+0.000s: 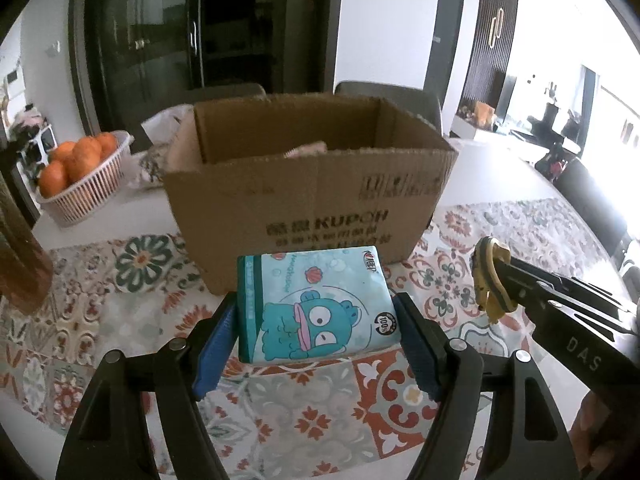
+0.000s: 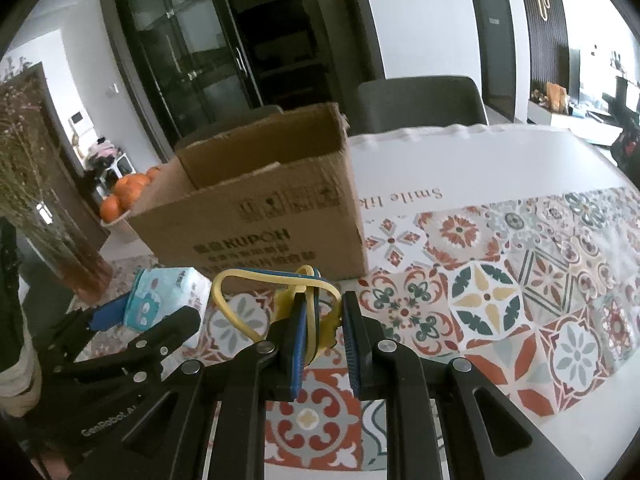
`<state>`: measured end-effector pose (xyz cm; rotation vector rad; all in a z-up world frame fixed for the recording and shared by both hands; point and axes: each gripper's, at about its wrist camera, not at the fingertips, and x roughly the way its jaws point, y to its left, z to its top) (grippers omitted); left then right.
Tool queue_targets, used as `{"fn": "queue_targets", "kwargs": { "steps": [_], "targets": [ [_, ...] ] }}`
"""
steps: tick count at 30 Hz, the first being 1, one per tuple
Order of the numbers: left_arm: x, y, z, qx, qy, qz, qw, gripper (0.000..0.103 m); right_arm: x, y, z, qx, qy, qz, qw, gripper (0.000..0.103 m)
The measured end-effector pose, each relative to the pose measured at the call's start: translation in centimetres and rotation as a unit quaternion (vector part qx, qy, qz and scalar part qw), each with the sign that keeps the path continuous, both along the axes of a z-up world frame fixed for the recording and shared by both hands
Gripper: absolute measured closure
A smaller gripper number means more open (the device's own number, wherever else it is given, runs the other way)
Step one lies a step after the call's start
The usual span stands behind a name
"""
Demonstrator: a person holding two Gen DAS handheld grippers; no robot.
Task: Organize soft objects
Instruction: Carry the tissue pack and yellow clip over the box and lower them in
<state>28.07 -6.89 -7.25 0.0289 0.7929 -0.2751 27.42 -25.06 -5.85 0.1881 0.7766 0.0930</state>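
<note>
My left gripper (image 1: 316, 332) is shut on a blue tissue pack (image 1: 316, 304) with a cartoon fish, held just in front of the open cardboard box (image 1: 308, 192). The pack also shows in the right wrist view (image 2: 168, 300). My right gripper (image 2: 324, 320) is shut on a yellow soft toy with a looped band (image 2: 280, 292), right of the left gripper. It shows in the left wrist view (image 1: 490, 276), with the toy (image 1: 486, 264) at its tips. Something pink (image 1: 308, 148) lies inside the box.
A white basket of oranges (image 1: 80, 172) stands left of the box. A glass vase with dried flowers (image 2: 48, 216) stands at the left. A patterned tablecloth (image 2: 500, 280) covers the table. Grey chairs (image 2: 420, 104) stand behind the table.
</note>
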Motion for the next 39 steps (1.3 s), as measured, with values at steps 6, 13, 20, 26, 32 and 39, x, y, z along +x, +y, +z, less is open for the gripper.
{"fn": "queue_targets", "kwargs": {
  "steps": [6,13,20,26,32,39],
  "targets": [
    [-0.8,0.9,2.2,-0.003,-0.026,0.005,0.9996,0.028,-0.6,0.9,2.0,-0.003,-0.022,0.006,1.000,0.085],
    [-1.9,1.6,4.7,0.008,-0.071,0.009,0.9974,0.028,-1.1,1.6,4.0,-0.001,-0.045,0.007,0.999,0.085],
    [-2.0,2.2,6.6,0.008,-0.098,0.010,0.9951,0.029,-0.9,2.2,5.8,-0.005,-0.068,0.009,0.998,0.085],
    [-1.0,2.7,8.1,0.005,-0.111,0.013,0.9937,0.029,0.2,2.9,7.9,-0.013,-0.092,0.013,0.996,0.085],
    [0.4,2.9,9.5,0.006,-0.121,0.015,0.9925,0.029,2.3,3.1,9.1,-0.009,-0.095,0.016,0.995,0.085],
    [3.0,2.9,10.2,0.000,-0.107,0.008,0.9942,0.029,5.0,3.4,10.0,-0.008,-0.084,0.023,0.996,0.085]
  ]
}}
